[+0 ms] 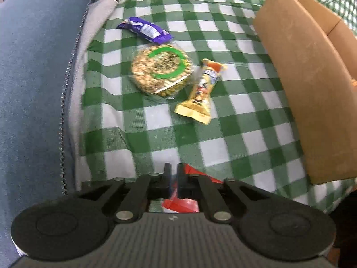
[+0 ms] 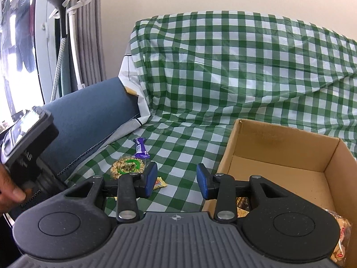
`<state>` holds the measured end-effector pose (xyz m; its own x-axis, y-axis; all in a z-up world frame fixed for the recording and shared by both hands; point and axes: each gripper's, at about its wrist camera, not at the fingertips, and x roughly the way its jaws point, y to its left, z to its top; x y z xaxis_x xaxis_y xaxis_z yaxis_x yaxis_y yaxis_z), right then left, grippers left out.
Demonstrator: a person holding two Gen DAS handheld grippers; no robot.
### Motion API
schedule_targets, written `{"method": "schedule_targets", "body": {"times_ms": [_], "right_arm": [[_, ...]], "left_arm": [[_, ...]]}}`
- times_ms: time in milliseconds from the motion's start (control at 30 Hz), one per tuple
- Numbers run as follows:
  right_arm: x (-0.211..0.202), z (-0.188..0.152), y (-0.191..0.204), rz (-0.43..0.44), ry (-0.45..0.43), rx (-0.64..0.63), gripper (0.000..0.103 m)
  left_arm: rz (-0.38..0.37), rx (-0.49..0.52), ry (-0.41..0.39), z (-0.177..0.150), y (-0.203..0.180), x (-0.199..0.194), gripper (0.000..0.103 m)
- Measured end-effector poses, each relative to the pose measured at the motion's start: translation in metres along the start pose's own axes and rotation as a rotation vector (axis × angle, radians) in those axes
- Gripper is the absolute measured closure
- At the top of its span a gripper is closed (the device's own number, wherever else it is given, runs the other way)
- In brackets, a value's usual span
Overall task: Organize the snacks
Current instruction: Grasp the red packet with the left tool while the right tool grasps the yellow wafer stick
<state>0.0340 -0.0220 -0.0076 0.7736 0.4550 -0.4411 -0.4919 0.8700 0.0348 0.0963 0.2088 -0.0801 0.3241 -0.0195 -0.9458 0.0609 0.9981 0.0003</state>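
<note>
My left gripper [image 1: 174, 170] points down at the green checked cloth [image 1: 169, 134] with its jaws nearly together, shut on a red snack packet [image 1: 183, 205] that shows between and under the fingers. Ahead of it lie a purple wrapper [image 1: 145, 29], a round nut cake with a green ring [image 1: 161, 69] and a yellow bar [image 1: 200, 91]. The right wrist view shows the same purple wrapper [image 2: 140, 148], nut cake [image 2: 128, 166] and yellow bar [image 2: 161, 182]. My right gripper [image 2: 176, 178] hovers open beside the cardboard box [image 2: 279, 140], nothing between its blue pads [image 2: 150, 178].
The open cardboard box [image 1: 308, 89] stands to the right and holds a dark packet [image 2: 243, 203] and a clear bag of snacks [image 2: 341, 241]. A blue cushion [image 1: 33, 78] borders the cloth on the left. A hand [image 2: 10, 195] grips the left tool's black body.
</note>
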Motion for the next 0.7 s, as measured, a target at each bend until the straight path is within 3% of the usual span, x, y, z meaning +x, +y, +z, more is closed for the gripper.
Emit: {"method": "schedule_targets", "body": {"times_ms": [33,100,167,267,367,533,567,700], "right_arm": [[-0.001,0.000,0.001,0.007,0.000,-0.007,0.062],[-0.002,0.000,0.002,0.022,0.005,-0.016,0.062],[-0.002,0.000,0.003,0.024,0.010,-0.026,0.062],[0.000,-0.001,0.001,0.016,0.022,-0.014,0.062],[0.003,-0.001,-0.001,0.006,0.025,0.005,0.062],[0.006,-0.002,0.000,0.002,0.024,0.007,0.062],[0.006,-0.002,0.001,0.002,0.019,0.003,0.062],[0.006,0.000,0.003,0.013,0.001,-0.002,0.062]], "left_arm": [[-0.020,0.023,0.011,-0.001,-0.002,0.000,0.070],[-0.026,0.096,0.030,-0.005,-0.014,0.003,0.021],[-0.035,0.209,0.024,-0.012,-0.031,0.003,0.012],[-0.052,0.308,0.040,-0.019,-0.047,0.008,0.011],[0.020,0.369,0.046,-0.023,-0.054,0.019,0.012],[-0.025,0.357,0.072,-0.022,-0.050,0.024,0.028],[-0.025,0.341,0.067,-0.021,-0.048,0.023,0.037],[-0.023,0.219,0.018,-0.012,-0.024,0.010,0.041]]}}
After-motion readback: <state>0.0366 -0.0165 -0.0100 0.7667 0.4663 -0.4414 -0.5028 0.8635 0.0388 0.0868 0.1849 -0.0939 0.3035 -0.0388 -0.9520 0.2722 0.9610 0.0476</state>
